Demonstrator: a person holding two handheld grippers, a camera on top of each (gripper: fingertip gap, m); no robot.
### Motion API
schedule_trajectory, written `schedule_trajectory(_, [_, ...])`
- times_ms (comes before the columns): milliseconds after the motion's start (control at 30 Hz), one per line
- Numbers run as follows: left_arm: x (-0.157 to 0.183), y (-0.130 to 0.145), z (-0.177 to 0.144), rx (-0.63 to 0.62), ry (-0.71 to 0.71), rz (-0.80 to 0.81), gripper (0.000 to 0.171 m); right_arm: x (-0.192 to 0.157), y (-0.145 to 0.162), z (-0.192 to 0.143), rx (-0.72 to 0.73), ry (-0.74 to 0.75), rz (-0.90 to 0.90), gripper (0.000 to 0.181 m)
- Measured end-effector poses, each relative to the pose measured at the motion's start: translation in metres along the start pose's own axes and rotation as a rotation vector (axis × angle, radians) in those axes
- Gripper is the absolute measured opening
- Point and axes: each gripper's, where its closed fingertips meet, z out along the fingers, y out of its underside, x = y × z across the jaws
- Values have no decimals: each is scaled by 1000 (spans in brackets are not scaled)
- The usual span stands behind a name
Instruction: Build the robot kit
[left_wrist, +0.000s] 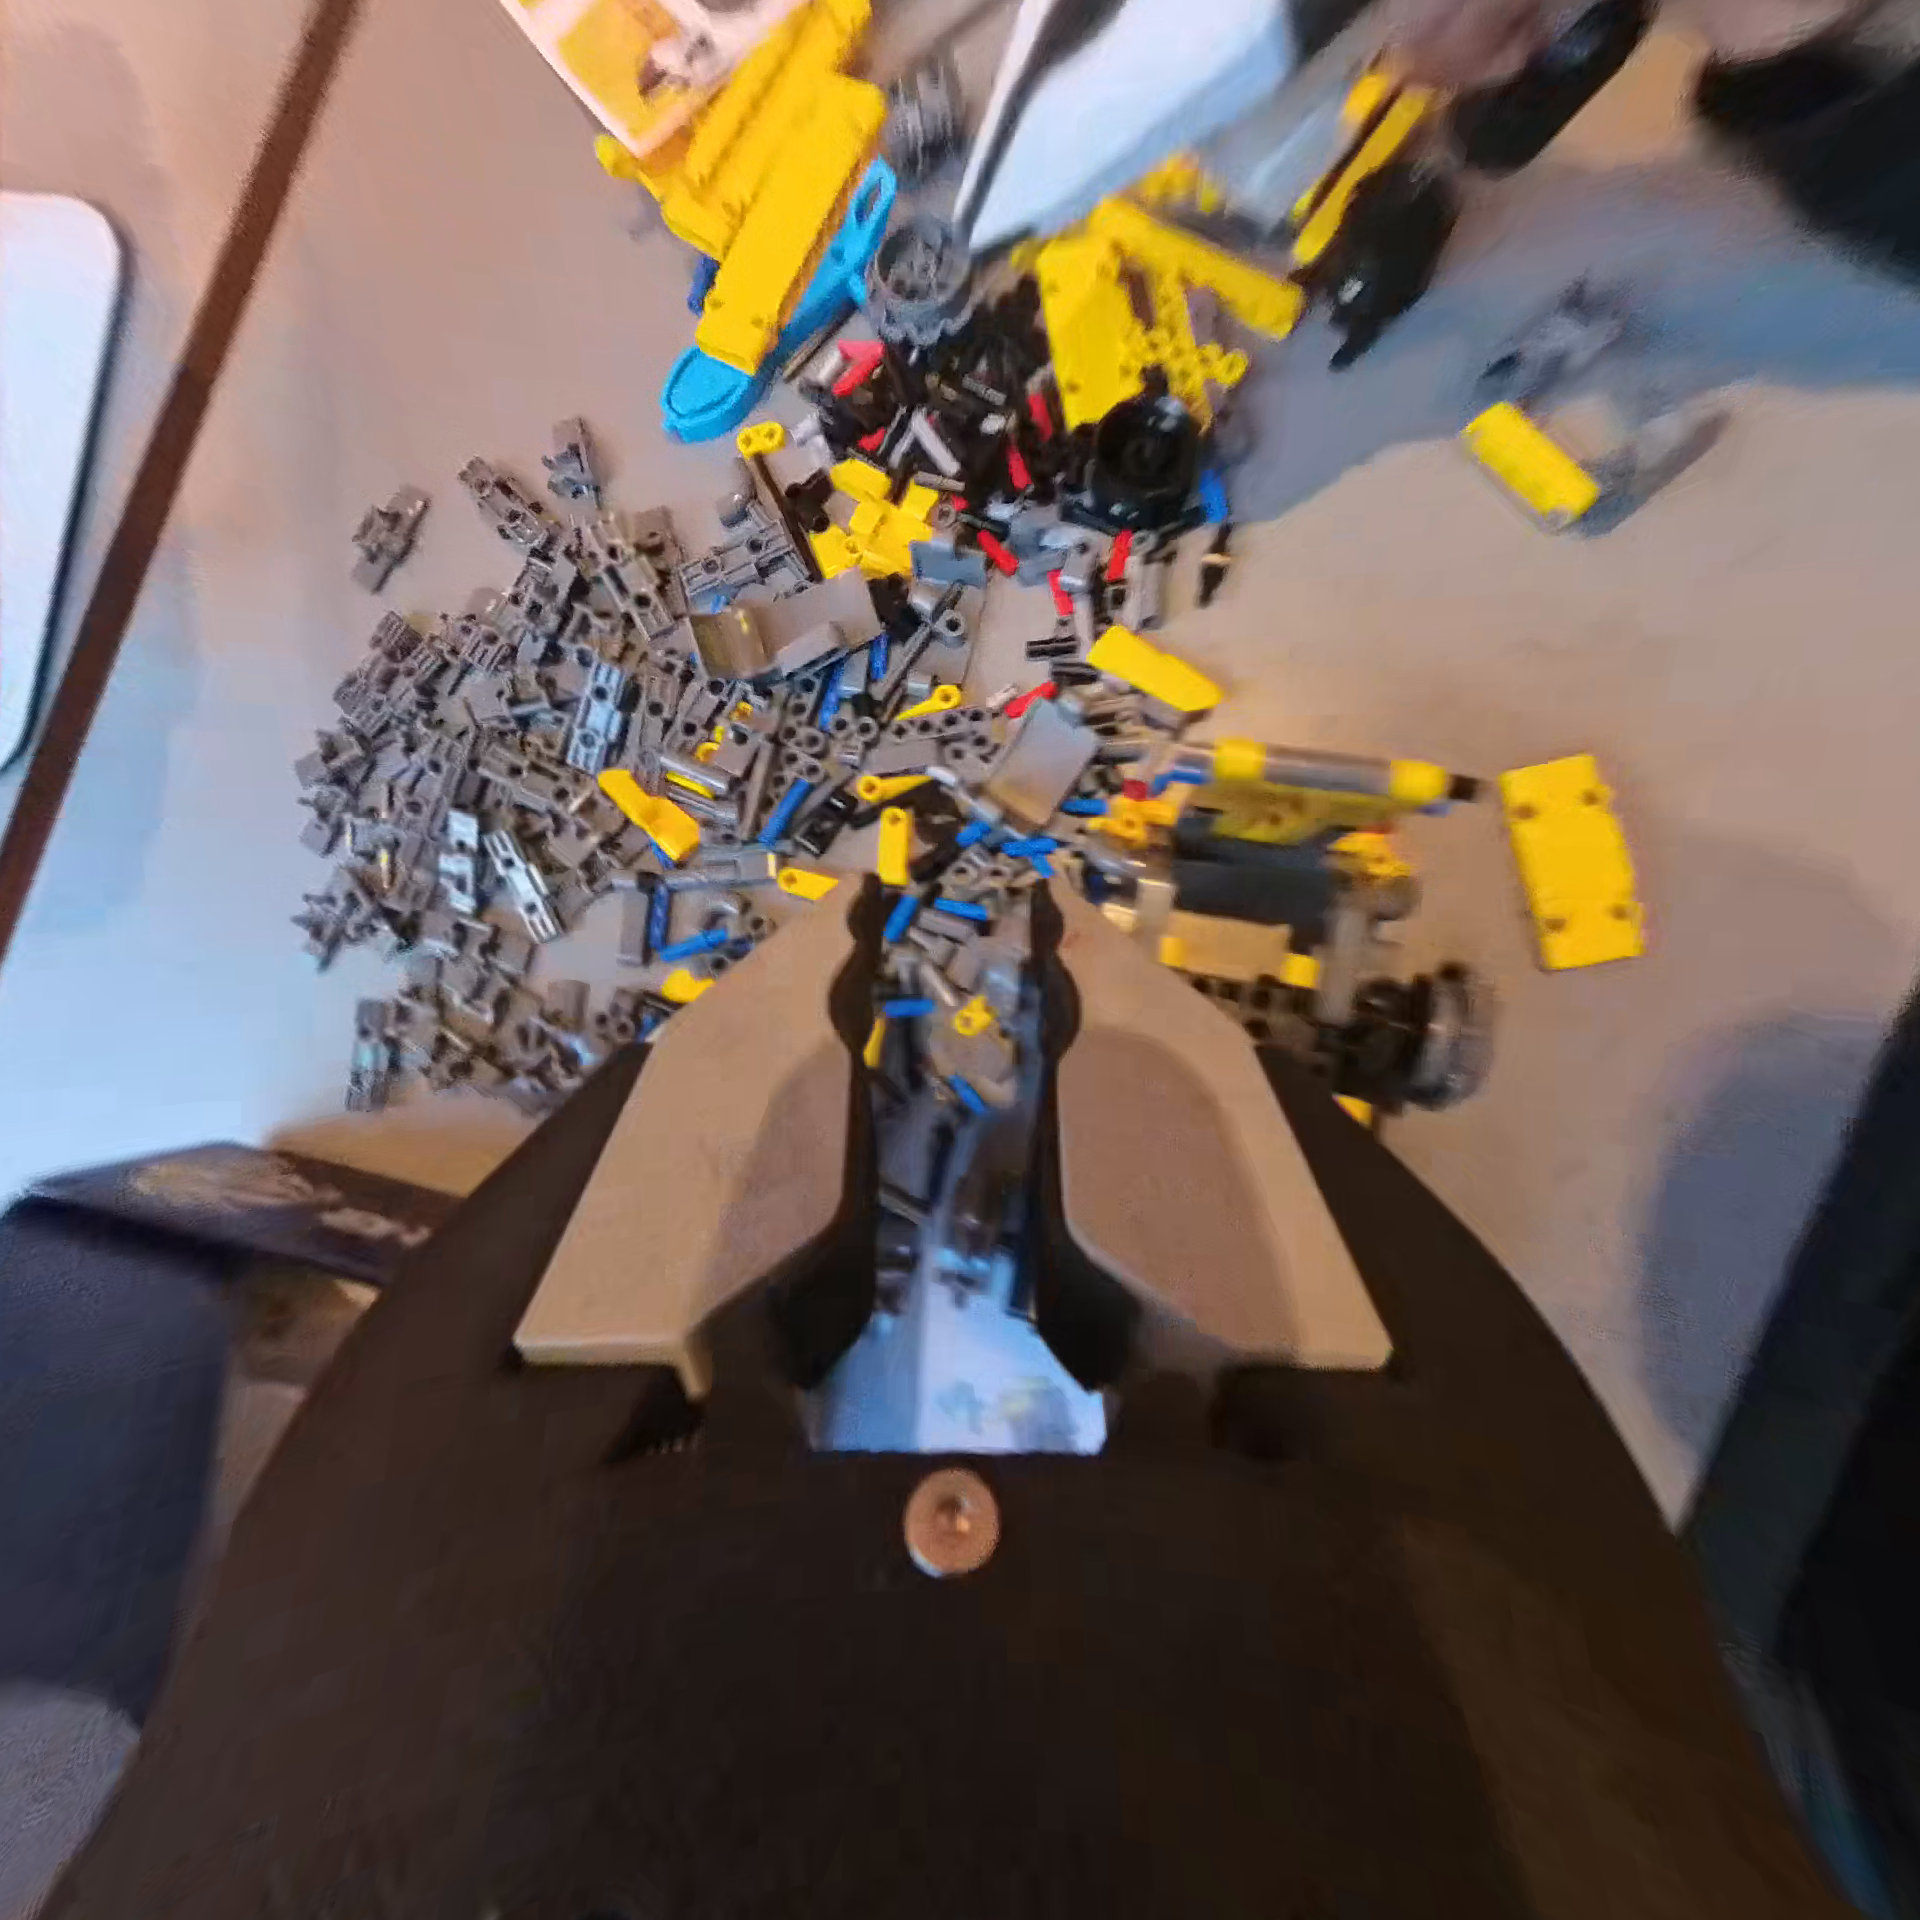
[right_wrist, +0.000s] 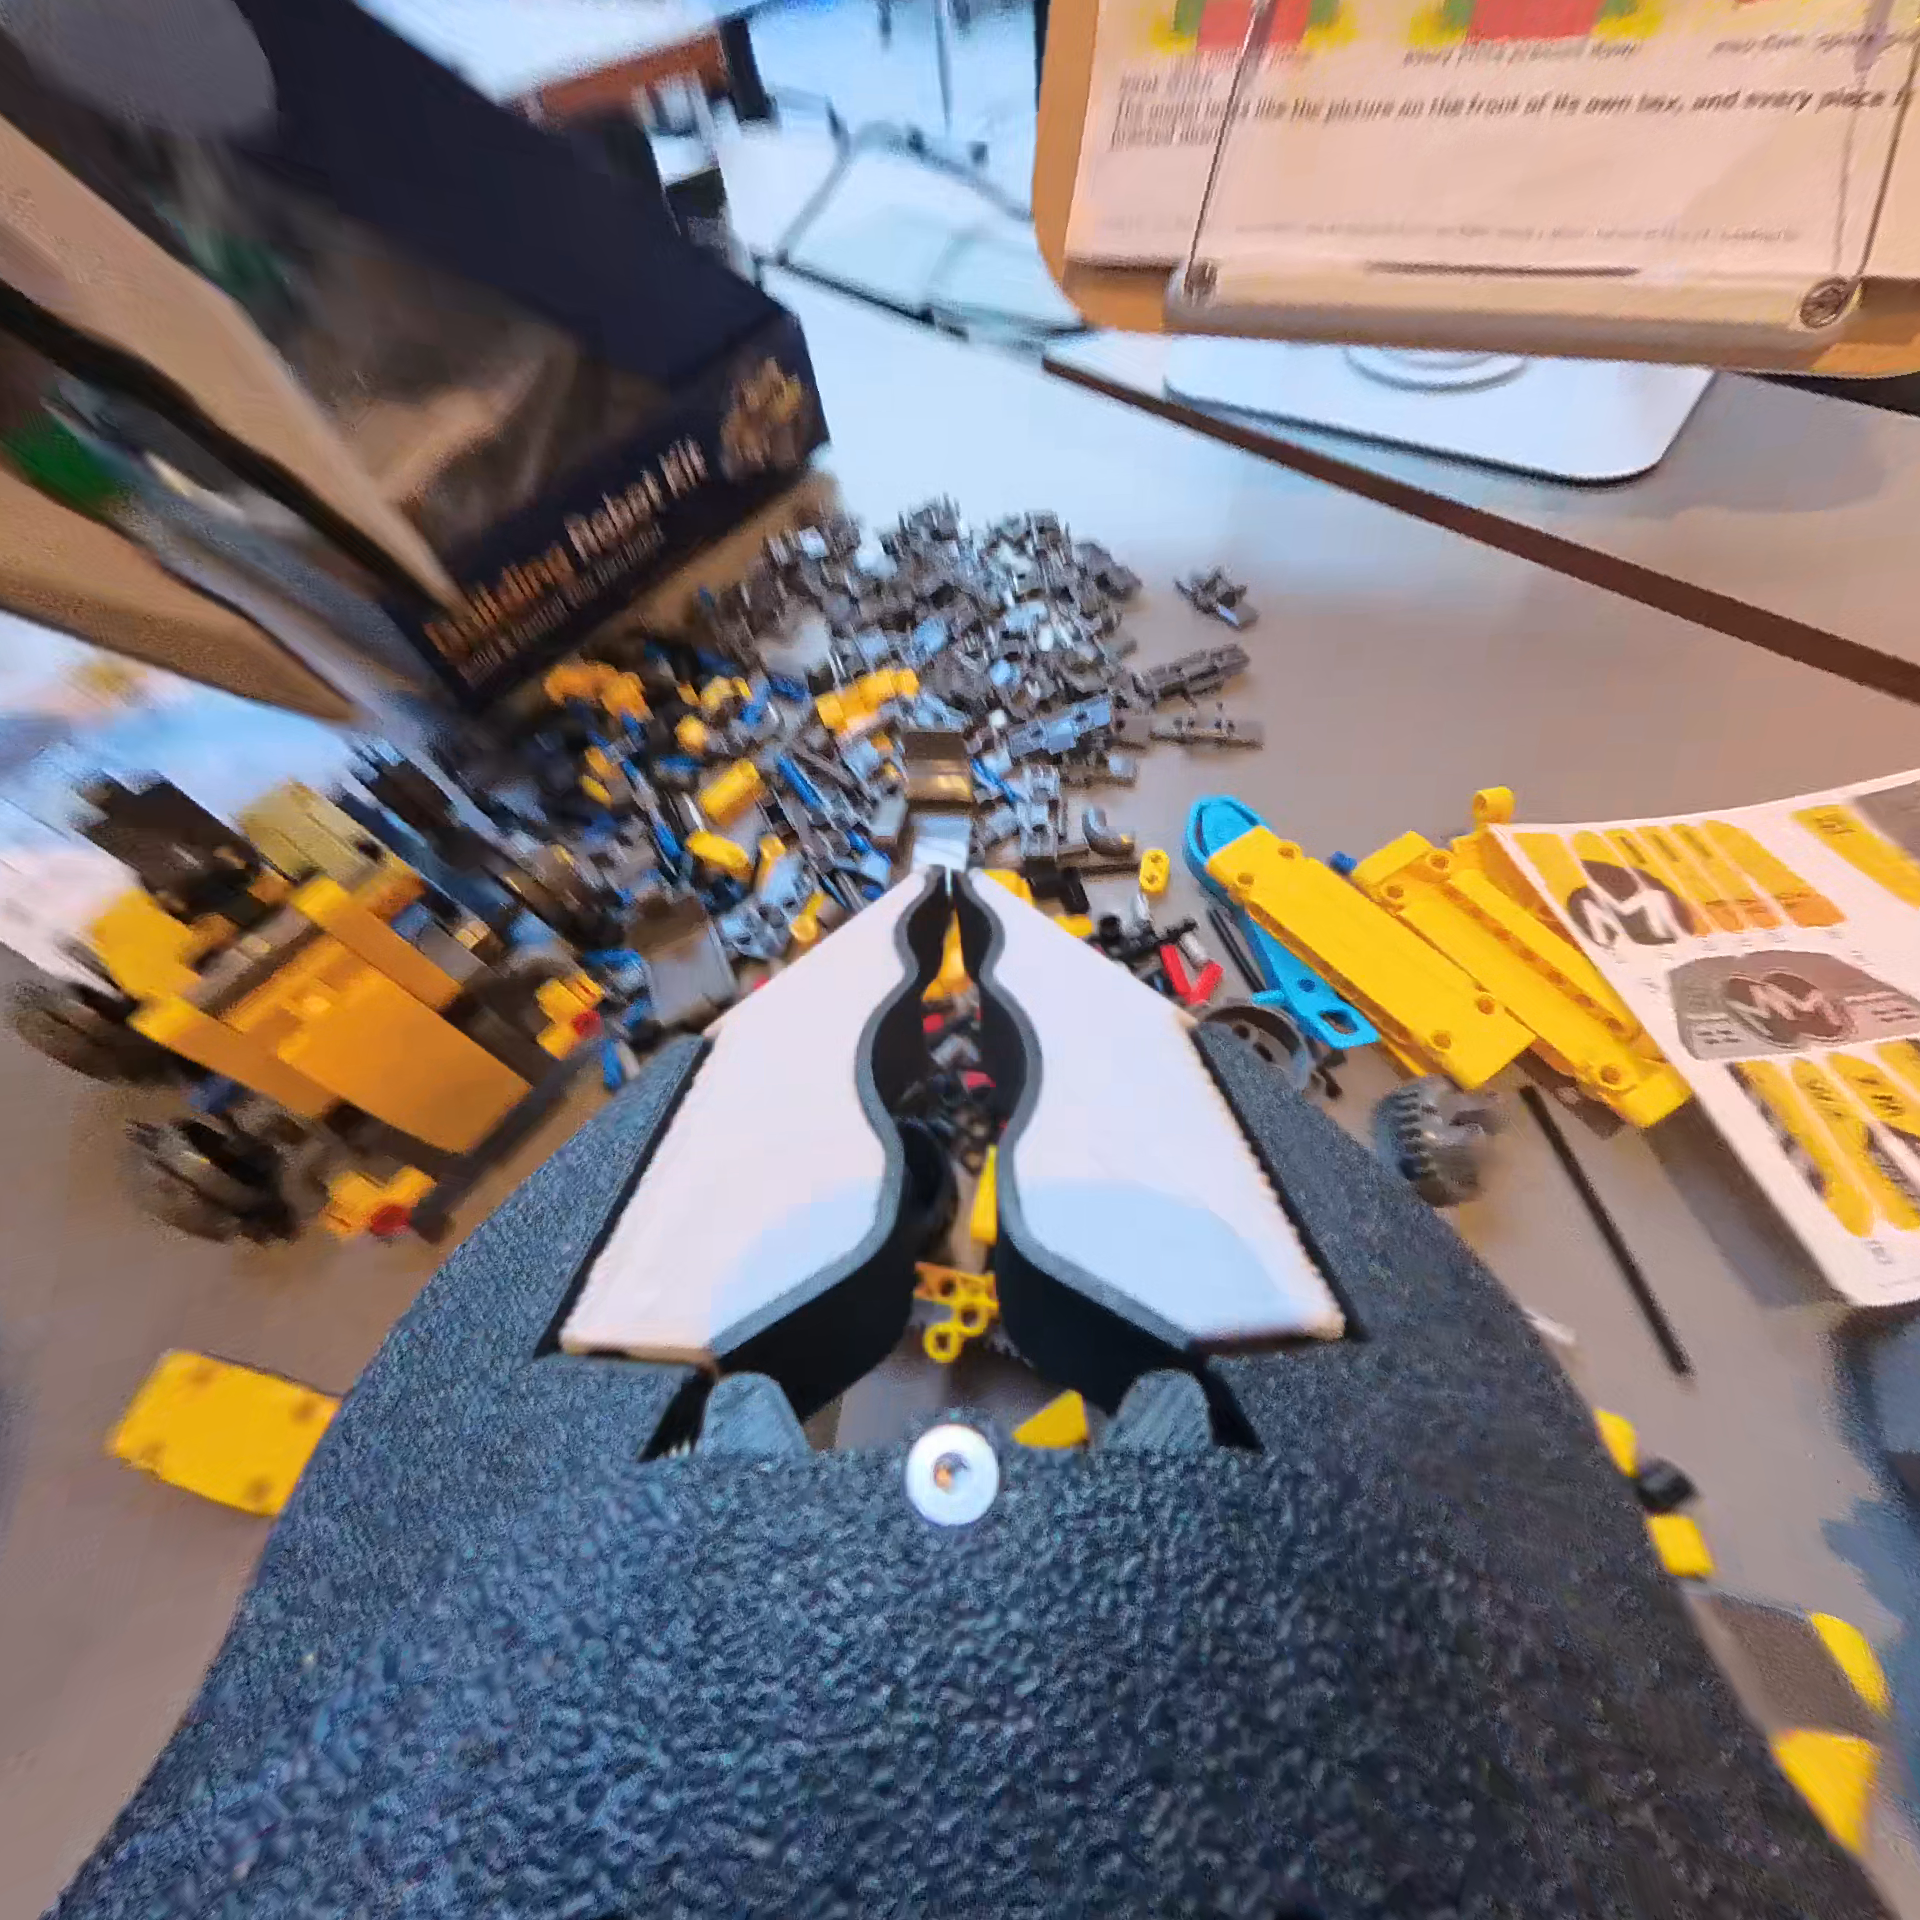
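Over the grey tabletop (left_wrist: 1558, 644), the left gripper (left_wrist: 954, 914) is held open and empty above a heap of small grey, blue and yellow plastic building pieces (left_wrist: 644, 748); rightward, the right gripper (right_wrist: 951, 881) is seen pinched shut, tips nearly meeting, nothing visibly clamped, beside a long yellow studded beam (right_wrist: 1361, 945).

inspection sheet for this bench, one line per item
surface: grey table, mostly covered.
job's things: loose pile of grey, blue, yellow building pieces; part-built yellow vehicle; long yellow beams on a blue part.
clutter: dark kit box; printed sheet; flat yellow panel.
grippers: left gripper open above the pile; right gripper tips together, nothing seen held.
cables: nothing seen.
surroundings: board with paper on a white stand.
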Motion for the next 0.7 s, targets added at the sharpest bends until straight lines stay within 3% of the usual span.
schedule_trajectory(100, [-24,2,38,-173,6,121,12,2,-14,-10,91,-41,94,2])
schedule_trajectory(233, [-46,19,77,-332,6,201,15,15,-19,-21,121,33,67,2])
schedule_trajectory(400, [-55,32,97,-417,10,289,12,10,-18,-16,118,6,87,3])
schedule_trajectory(700, [-55,34,98,-427,67,302,9,4,-16,-12,103,-15,78,4])
